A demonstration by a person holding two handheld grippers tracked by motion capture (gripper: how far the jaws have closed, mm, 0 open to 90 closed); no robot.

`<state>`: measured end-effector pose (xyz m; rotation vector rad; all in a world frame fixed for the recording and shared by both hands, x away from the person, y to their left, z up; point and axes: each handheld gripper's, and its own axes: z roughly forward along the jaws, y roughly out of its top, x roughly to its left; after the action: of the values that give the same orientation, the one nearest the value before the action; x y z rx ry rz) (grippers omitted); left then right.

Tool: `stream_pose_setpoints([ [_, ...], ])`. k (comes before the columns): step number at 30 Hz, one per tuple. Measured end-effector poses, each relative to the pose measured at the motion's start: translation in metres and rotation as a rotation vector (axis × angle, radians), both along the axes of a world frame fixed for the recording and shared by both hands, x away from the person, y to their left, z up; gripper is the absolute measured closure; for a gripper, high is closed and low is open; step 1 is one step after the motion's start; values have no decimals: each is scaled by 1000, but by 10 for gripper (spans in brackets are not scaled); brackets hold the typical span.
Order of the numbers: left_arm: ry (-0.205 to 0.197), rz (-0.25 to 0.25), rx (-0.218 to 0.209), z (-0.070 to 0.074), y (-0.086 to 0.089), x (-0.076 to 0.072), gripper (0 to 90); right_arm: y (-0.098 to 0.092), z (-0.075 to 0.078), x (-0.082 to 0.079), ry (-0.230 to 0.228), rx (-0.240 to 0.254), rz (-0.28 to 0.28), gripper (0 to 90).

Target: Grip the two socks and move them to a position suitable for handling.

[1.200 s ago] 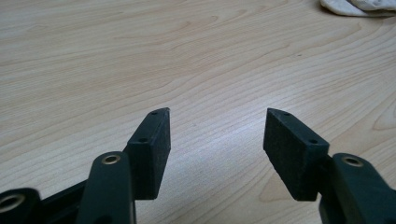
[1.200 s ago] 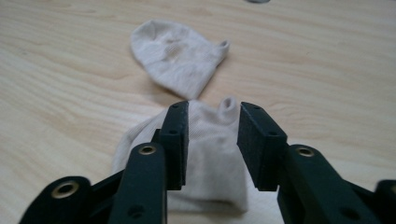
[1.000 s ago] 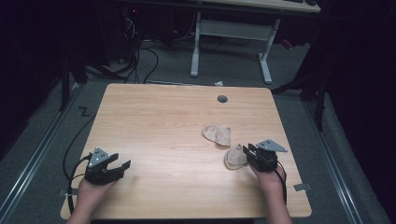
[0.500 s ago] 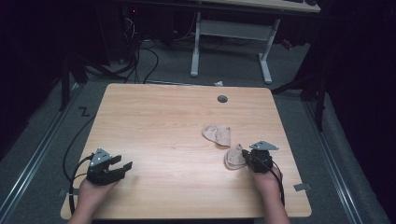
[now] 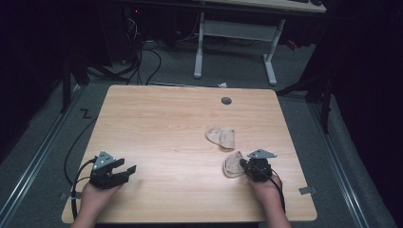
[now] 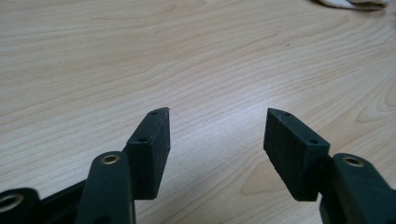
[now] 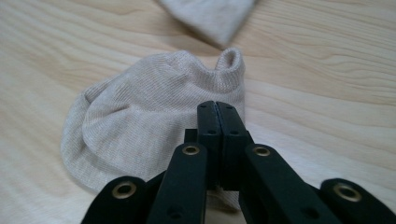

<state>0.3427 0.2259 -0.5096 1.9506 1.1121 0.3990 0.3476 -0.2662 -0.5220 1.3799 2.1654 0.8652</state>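
Note:
Two beige ankle socks lie on the wooden table (image 5: 166,123). The near sock (image 5: 232,165) (image 7: 140,116) is bunched, its cuff standing up. My right gripper (image 5: 242,164) (image 7: 217,105) has just closed and is shut on that sock's near edge, low on the table. Just beyond lies the far sock (image 5: 221,137) (image 7: 210,16), flat. At the table's front left my left gripper (image 5: 127,171) (image 6: 217,114) rests open; its jaws have just widened slightly with bare wood between them. A pale sock edge (image 6: 350,3) peeks in at the top right of the left gripper view.
A round cable hole (image 5: 226,100) sits near the table's far edge. Behind the table stand a white desk frame (image 5: 233,28) and floor cables (image 5: 142,52). Dark surroundings flank both sides.
My right gripper moved left and down onto the near sock and its jaws shut. The left hand stayed put.

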Motion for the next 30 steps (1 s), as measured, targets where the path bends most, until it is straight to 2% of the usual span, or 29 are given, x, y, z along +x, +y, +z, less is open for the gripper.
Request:
stream_pose_setpoints([
  [4,1,-14,-2,0,-4,-1,416,10,0,-3,7,9,33,888],
  [11,-4,-61,12,0,-17,-6,416,39,0,-7,14,6,128,878],
  [18,-2,-83,16,0,-23,-7,418,60,1,-14,23,10,184,866],
  [20,0,-88,15,-1,-24,-7,418,74,1,-19,21,2,231,861],
  [21,0,-88,15,-1,-24,-7,418,74,1,-19,21,2,231,861],
  [23,1,-94,16,-1,-25,-8,419,85,1,-23,17,-6,269,858],
  [27,2,-95,11,0,-25,-8,422,91,2,-25,18,-3,287,833],
  [28,7,-98,2,1,-25,-9,428,91,5,-27,3,-7,287,799],
  [30,8,-97,-3,1,-25,-9,435,87,9,-28,-17,1,259,799],
])
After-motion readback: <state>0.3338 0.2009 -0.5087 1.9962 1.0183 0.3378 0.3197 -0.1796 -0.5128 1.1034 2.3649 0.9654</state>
